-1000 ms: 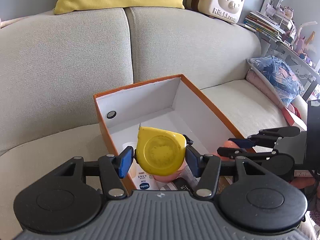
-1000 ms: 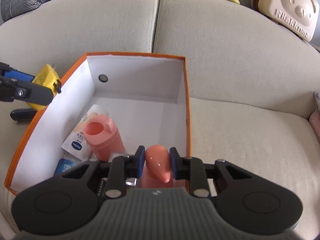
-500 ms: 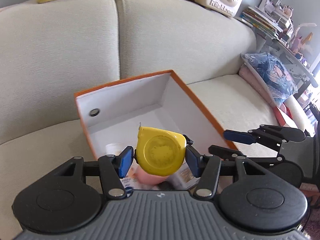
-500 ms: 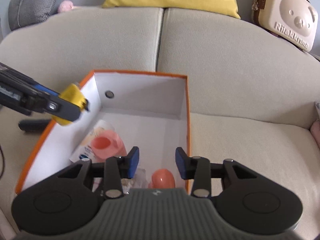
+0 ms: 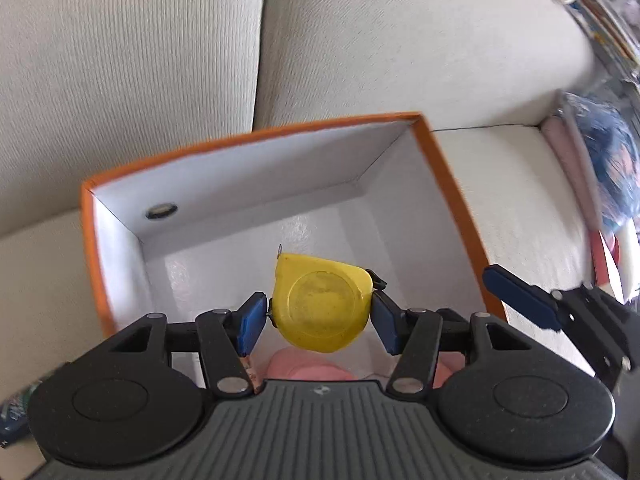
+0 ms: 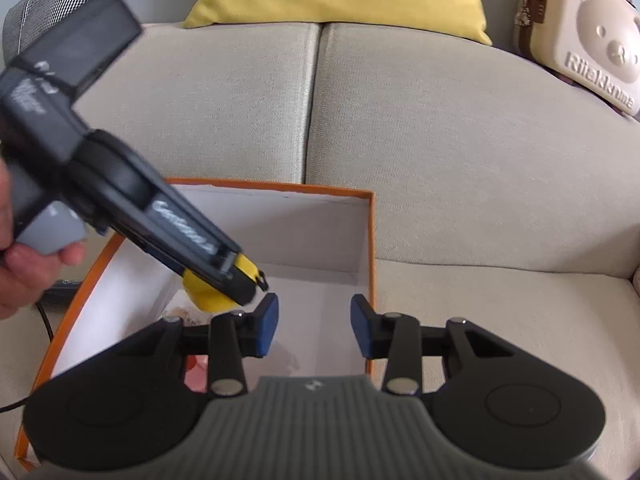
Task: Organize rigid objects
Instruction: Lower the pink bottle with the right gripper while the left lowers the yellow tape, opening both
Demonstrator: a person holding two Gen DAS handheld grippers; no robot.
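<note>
Right wrist view showed a beige sofa (image 6: pixel 460 168) carrying an orange box (image 6: pixel 371 240) with white inner walls. Above its interior, the left gripper (image 5: pixel 320 318) had its jaws clamped on a yellow tape measure (image 5: pixel 322 302). Close beside it, the right gripper (image 6: pixel 314 328) held its jaws apart, empty.

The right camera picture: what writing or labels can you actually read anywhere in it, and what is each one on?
"Rilakkuma", raised letters, partly blurred: on the cream bear case on top of the sofa back.
White script on the side of the left gripper: blurred, not readable.
White marks on the upper body of that gripper: blurred, not readable.
Small logo on the right gripper body: too small to read.
Yellow tape measure and orange box: no text shows.
</note>
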